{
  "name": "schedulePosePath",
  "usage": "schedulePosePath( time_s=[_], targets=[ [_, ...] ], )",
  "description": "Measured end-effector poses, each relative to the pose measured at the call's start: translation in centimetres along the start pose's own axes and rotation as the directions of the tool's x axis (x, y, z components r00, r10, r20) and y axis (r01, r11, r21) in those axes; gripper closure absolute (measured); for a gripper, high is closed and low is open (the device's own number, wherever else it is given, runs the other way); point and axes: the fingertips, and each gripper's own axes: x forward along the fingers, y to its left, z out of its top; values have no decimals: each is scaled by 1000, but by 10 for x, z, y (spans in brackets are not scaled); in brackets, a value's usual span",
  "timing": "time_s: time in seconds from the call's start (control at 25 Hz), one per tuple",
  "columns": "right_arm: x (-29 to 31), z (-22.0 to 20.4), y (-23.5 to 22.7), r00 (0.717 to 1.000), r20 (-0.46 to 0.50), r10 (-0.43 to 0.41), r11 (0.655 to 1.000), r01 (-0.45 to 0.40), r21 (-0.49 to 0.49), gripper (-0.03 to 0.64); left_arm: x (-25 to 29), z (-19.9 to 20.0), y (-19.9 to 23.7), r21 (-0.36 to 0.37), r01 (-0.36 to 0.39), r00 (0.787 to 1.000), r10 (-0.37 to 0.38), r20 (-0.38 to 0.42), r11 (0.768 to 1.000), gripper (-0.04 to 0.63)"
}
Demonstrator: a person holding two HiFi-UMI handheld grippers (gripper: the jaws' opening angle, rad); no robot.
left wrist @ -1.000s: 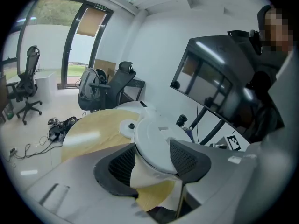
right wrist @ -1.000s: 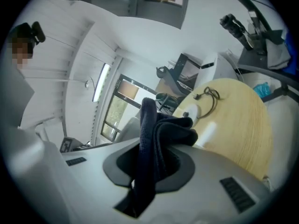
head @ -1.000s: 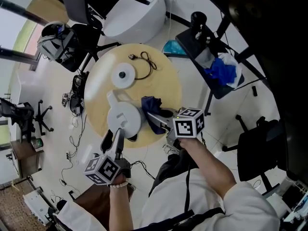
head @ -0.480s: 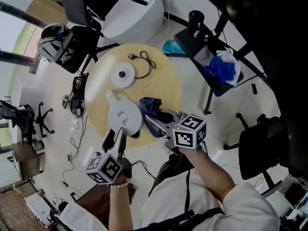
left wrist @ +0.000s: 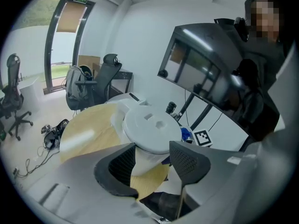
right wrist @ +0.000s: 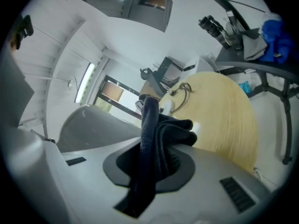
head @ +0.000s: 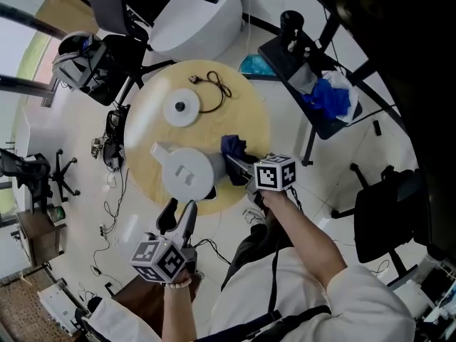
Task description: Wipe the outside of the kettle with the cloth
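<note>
Right gripper [head: 239,166], frame centre, is clamped on cloth [head: 232,148] beside kettle [head: 187,175], likely to wipe; left gripper [head: 178,216], lower left, gapes empty, probably to steady it.

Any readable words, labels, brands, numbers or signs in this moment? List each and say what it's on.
No text can be read anywhere.
Left cube: square code patterns only, no words.
Right cube: the same, patterns only.
Green sign over the door: too small to read.
Dark stickers in the right gripper view: blurred, unreadable.
</note>
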Motion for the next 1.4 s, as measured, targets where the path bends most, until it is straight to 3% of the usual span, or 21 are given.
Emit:
schedulePosePath(
  time_s=[0.2, 0.4, 0.64, 0.8, 0.92, 1.04, 1.16, 1.4],
  targets=[
    [10, -24, -41, 994, -86, -74, 996, 78, 43, 549, -2, -5, -7, 6, 31, 999, -31, -19, 999, 382],
    [8, -30, -47, 992, -103, -67, 996, 73, 51, 549, -2, -10, -11, 13, 62, 997, -61, -36, 998, 382],
    [-20, -1, 28, 997, -35, 69, 997, -69, -15, 549, 0, -8, -10, 15, 77, 997, -77, -22, 997, 394],
    [-52, 22, 92, 977, 20, 212, 975, -210, -69, 551, 2, -9, -13, 31, 106, 994, -105, -36, 994, 396],
    [-65, 31, 122, 963, 31, 268, 957, -263, -122, 551, -1, -1, -4, 19, 94, 996, -94, -10, 995, 372],
    [-70, 33, 132, 958, 14, 287, 948, -282, -149, 551, -3, 16, 11, -64, 101, 993, -96, 68, 993, 346],
    [-73, 33, 136, 950, 17, 312, 944, -308, -120, 551, 8, 23, 22, -144, 124, 989, -111, 97, 982, 335],
    [-63, 24, 120, 950, 49, 309, 950, -307, -51, 551, 17, 26, 19, -130, 110, 991, -100, 84, 985, 331]
  ],
)
